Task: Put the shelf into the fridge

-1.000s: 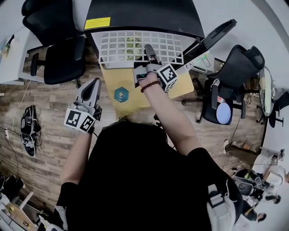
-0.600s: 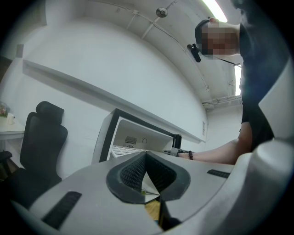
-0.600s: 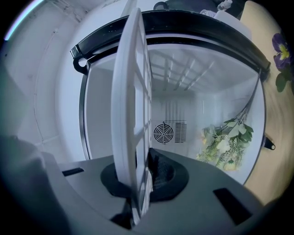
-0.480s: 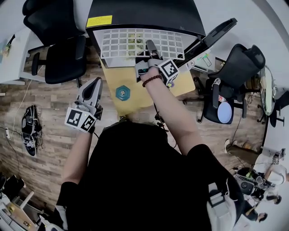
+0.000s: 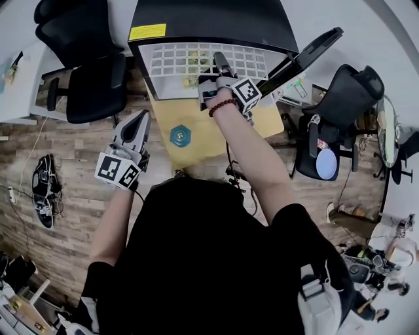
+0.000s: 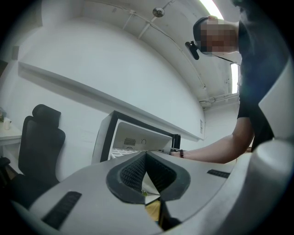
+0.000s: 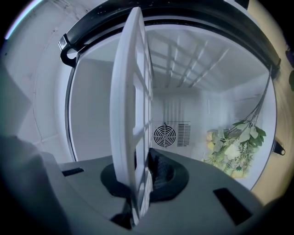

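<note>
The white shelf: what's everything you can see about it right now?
The shelf is a white, plastic-looking lattice of square openings with a solid rim. It lies roughly flat, reaching into the open fridge. The right claw is shut on its near edge; whether it rests on anything inside cannot be told.

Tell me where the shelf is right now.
In the head view the shelf is at top centre, partly inside the open fridge. Its near edge is clamped in the jaws of the right gripper.

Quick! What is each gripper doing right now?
Left hand-held gripper: closed, empty.
Right hand-held gripper: closed on the white fridge shelf.
</note>
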A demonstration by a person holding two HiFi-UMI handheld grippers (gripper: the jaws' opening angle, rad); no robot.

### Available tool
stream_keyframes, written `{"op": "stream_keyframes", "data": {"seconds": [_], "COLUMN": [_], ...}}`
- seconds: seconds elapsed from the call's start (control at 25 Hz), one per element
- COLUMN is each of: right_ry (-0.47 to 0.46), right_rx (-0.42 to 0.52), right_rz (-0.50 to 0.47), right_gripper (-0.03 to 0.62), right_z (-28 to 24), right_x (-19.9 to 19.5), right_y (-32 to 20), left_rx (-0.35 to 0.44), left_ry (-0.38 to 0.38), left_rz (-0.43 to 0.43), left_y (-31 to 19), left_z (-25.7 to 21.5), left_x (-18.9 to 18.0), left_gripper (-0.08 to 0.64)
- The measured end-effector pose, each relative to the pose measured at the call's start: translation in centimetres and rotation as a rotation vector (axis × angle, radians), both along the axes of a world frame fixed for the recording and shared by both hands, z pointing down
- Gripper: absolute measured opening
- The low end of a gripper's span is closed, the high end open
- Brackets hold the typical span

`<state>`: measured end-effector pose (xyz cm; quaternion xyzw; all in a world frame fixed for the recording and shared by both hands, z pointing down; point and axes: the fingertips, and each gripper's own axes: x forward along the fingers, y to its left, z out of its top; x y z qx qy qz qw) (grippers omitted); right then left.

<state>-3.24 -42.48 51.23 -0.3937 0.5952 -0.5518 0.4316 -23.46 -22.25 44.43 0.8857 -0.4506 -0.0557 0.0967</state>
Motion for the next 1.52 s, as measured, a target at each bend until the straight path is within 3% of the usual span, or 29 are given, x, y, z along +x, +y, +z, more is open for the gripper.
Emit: {"op": "stream_keyframes", "data": {"seconds": [1.24,1.52], "right_ry": [0.022,0.09], "right_rx": [-0.003,0.028], "right_rz": [0.002,-0.106], "right_gripper": [0.048,0.078], "right_z": [0.0,-0.5], "right_x": [-0.1,-1.1], "right_y": [-5.3,-0.6], "left_rx": [-0.016,-0.014], "left_ry": [-0.004,0.008], "left_rz": [0.004,0.005], "left_y": [-0.5,-1.5], "left_z": [0.3,-0.2], "left_x": [0.4,1.5], "left_gripper": [0.018,0.018]}}
